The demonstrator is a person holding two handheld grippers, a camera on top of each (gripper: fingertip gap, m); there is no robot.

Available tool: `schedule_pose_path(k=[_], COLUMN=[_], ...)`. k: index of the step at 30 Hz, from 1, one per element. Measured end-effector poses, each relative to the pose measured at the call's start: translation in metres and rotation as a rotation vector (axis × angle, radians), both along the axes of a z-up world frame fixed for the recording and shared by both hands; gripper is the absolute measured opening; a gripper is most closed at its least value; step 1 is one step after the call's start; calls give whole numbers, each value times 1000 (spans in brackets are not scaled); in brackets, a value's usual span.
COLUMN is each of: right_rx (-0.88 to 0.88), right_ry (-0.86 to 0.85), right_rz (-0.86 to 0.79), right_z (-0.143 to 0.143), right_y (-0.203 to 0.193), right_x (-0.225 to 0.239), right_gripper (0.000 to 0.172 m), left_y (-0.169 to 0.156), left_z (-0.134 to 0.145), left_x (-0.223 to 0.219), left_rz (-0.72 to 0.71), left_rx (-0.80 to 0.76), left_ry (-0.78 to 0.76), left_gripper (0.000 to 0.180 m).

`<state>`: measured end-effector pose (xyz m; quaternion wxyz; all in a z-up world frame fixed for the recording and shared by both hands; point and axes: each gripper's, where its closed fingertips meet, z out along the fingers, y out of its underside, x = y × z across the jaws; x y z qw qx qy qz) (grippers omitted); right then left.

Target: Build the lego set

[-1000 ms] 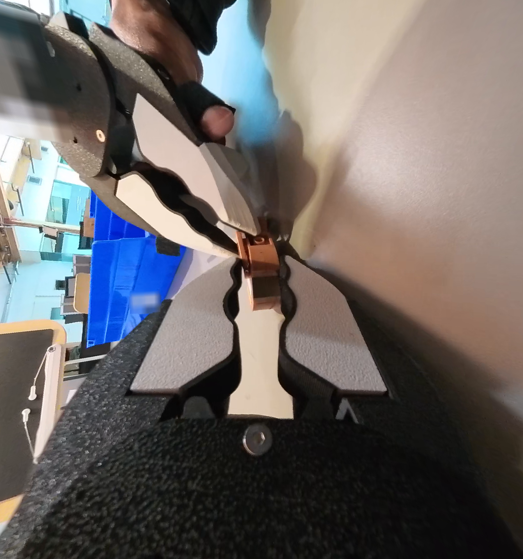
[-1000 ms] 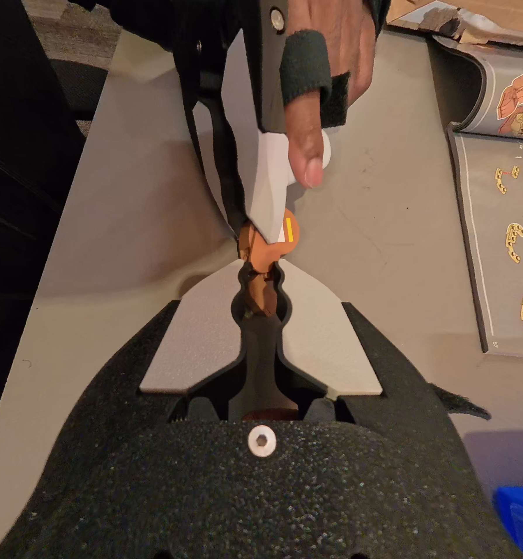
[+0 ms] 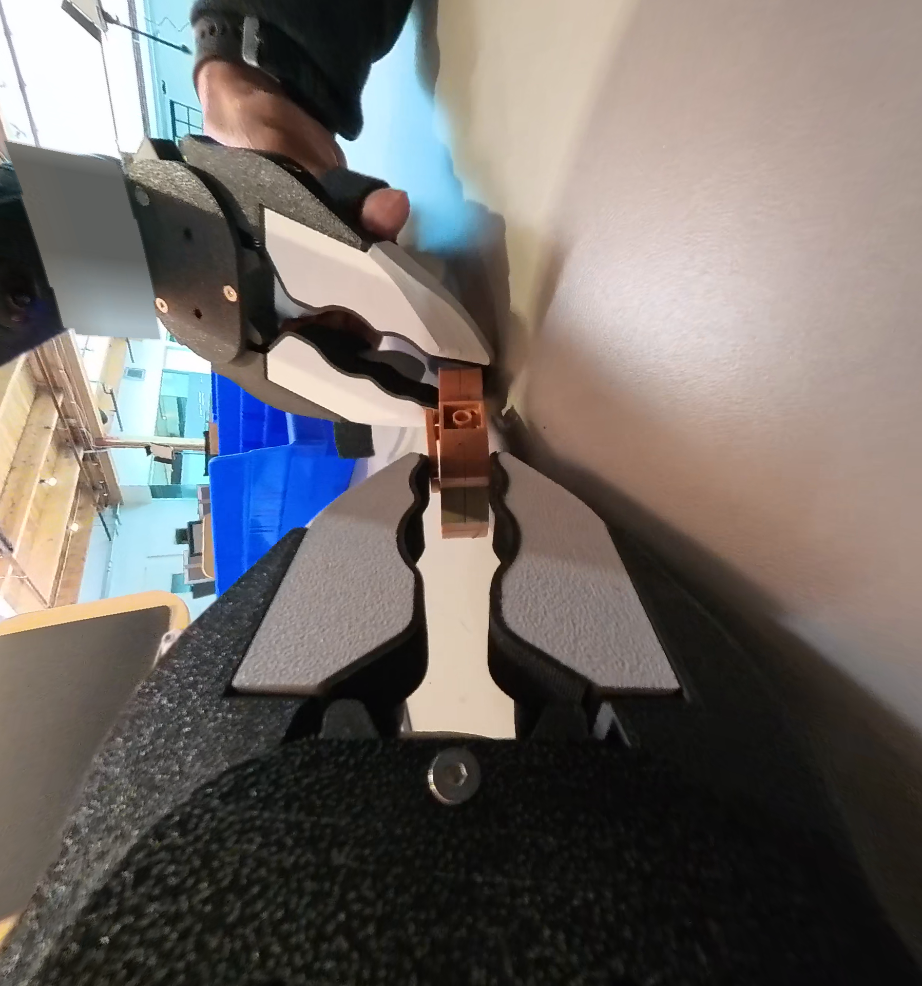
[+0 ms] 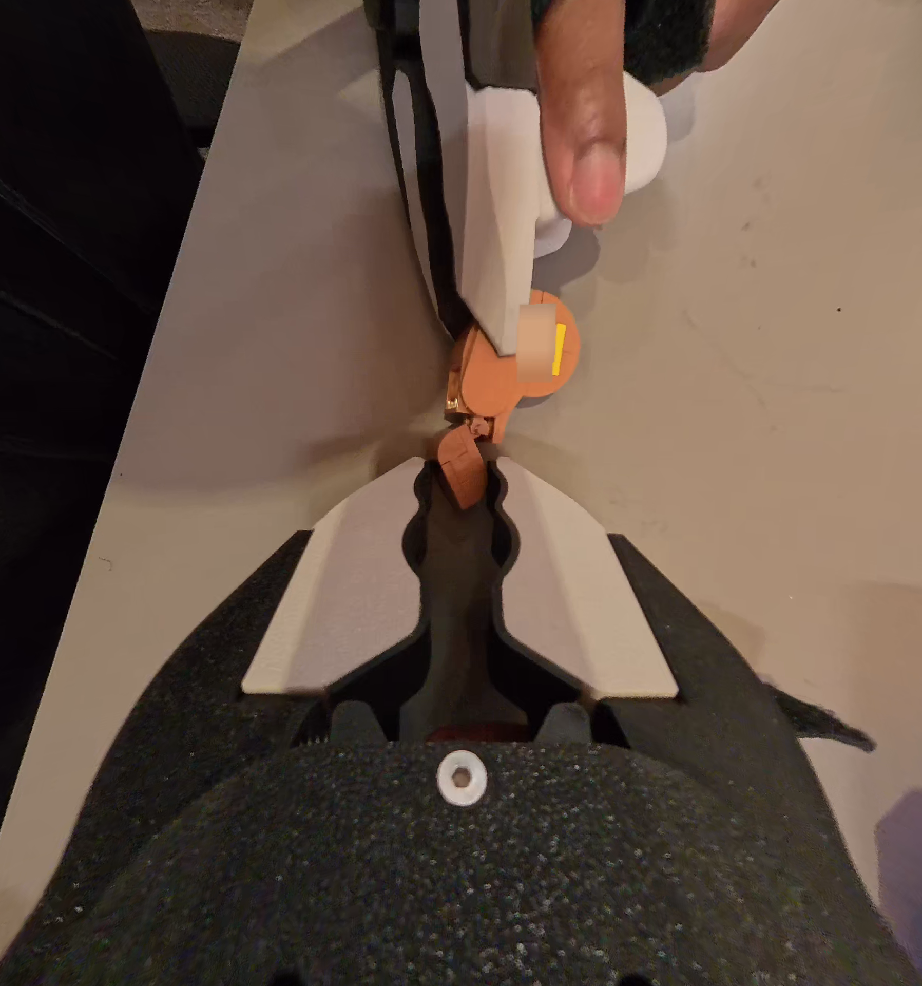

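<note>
My left gripper (image 3: 461, 467) is shut on an orange-brown brick assembly (image 3: 461, 448), with a pad pressed on each side. In the right wrist view the same assembly (image 4: 493, 376) is a rounded orange shape with a yellow strip, and the left gripper (image 4: 480, 341) holds it from above. My right gripper (image 4: 459, 472) is shut on a small brown brick piece (image 4: 461, 475), which is tilted at its fingertips and meets the assembly's lower end. In the left wrist view the right gripper (image 3: 456, 384) comes in from the upper left, closed around the assembly's far end.
The grey table (image 4: 715, 427) lies under both grippers, with its left edge (image 4: 181, 267) beside a dark drop. Blue bins (image 3: 267, 507) stand behind. A person's thumb (image 4: 587, 160) rests on the left gripper's white knob (image 4: 643, 138). Both grippers' tips are close together, under 4 cm apart.
The brown piece now sits nearer my right fingertips and more tilted than before; the right jaws opened and came together on it again. The left gripper kept its hold on the assembly.
</note>
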<state>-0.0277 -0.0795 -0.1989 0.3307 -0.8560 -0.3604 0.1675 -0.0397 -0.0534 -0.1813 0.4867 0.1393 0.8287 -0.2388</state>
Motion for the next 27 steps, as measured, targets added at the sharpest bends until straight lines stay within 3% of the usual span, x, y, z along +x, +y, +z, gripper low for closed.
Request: schedule_pose_path(k=[16,27], right_rx=[165,193], right_ry=[-117,-131], right_rz=[175,179], right_z=[2,3], right_y=[-2,0], right_x=[-9,-9], right_gripper=[19,20], left_y=[-11,-12], left_z=[1,2], left_x=[-17,-21], left_rz=[-96,-115], left_rx=[-8,-32], left_ry=[27,42], left_gripper=[24,25])
